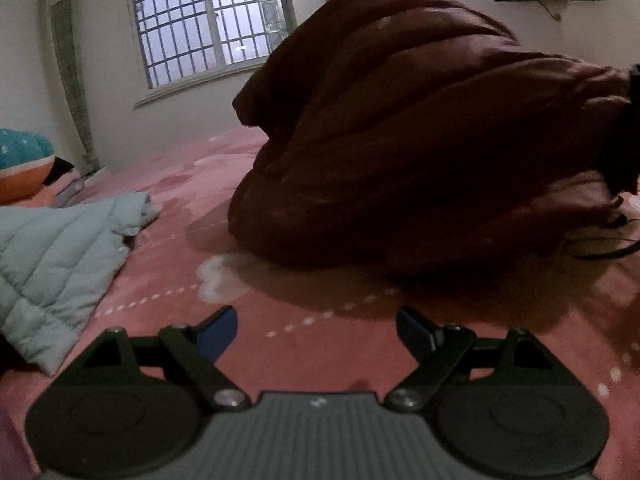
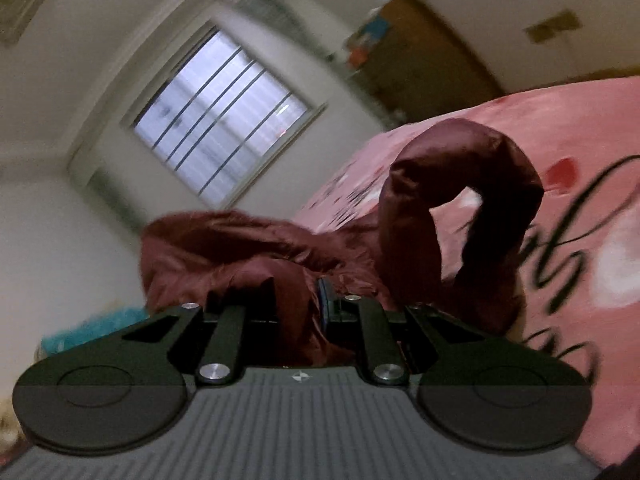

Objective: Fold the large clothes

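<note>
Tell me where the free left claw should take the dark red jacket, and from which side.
Take the dark red jacket at its lower near edge, coming in low across the pink bedspread: the left claw stands open facing it, and the right claw already pinches the far bunched fabric.

We see a bed (image 1: 304, 344) spread with a pink cover, marked with dotted white lines and pale patches; in the right wrist view the same cover carries black script lettering and a red shape; on it lies a dark maroon padded jacket (image 1: 400, 140), heaped high and resting on the cover along its lower edge; well apart from it, at the left, a pale blue quilted jacket (image 1: 52, 256) lies flat on the cover; beyond that, at the far left edge, we make out a teal and orange plush cushion (image 1: 20, 164) on the bed.
</note>
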`<state>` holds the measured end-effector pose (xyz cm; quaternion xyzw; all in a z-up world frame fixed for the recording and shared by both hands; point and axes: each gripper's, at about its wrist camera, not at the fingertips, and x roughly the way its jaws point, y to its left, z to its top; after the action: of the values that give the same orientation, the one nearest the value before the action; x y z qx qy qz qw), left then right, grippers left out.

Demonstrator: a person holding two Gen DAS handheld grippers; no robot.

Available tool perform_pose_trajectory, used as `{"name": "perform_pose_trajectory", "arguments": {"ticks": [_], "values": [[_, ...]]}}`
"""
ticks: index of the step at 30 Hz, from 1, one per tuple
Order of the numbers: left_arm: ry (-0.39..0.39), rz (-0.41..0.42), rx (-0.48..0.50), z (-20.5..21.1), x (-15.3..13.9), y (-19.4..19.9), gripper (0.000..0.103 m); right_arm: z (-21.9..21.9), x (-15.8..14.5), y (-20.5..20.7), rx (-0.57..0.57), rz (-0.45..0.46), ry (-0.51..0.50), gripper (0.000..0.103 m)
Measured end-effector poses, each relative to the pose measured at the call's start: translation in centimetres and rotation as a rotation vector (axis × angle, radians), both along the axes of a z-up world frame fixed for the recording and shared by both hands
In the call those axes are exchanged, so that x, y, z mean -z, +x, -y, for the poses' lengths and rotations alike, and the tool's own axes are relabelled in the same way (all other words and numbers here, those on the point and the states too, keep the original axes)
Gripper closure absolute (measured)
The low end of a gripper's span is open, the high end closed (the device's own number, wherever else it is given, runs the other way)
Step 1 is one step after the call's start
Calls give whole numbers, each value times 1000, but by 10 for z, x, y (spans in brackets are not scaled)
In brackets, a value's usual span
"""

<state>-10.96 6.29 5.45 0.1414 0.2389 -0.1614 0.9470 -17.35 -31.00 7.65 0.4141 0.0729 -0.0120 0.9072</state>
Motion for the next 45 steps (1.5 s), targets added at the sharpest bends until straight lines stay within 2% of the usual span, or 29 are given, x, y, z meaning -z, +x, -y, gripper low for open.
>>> {"name": "perform_pose_trajectory", "arguments": {"ticks": [3,8,14,19,26,30,32,34,37,38,40,42,45], "values": [[-9,-7,4,11,4,12,16,25,8,-6,90,-36,9,86],[26,-4,27,36,14,32,16,52,18,-12,203,-112,-9,86],[200,70,105,70,28,44,16,37,15,7,198,-182,-126,85],[323,141,144,90,37,52,16,45,11,11,178,-206,-142,82],[391,210,162,110,44,67,13,46,13,5,162,-232,-203,69],[420,252,189,115,47,73,13,43,9,-4,165,-247,-249,48],[430,264,199,119,46,73,21,42,8,-2,161,-247,-271,44],[432,252,207,120,44,68,51,40,7,0,155,-246,-300,40],[379,233,188,117,34,57,76,37,6,1,142,-233,-324,38],[341,222,179,114,28,55,79,37,5,1,134,-226,-324,40],[264,207,168,107,14,49,89,35,4,1,112,-208,-332,51],[212,206,165,100,1,38,94,33,2,1,96,-194,-346,64],[111,184,150,87,-23,26,97,29,-2,-3,72,-172,-341,75]]}}
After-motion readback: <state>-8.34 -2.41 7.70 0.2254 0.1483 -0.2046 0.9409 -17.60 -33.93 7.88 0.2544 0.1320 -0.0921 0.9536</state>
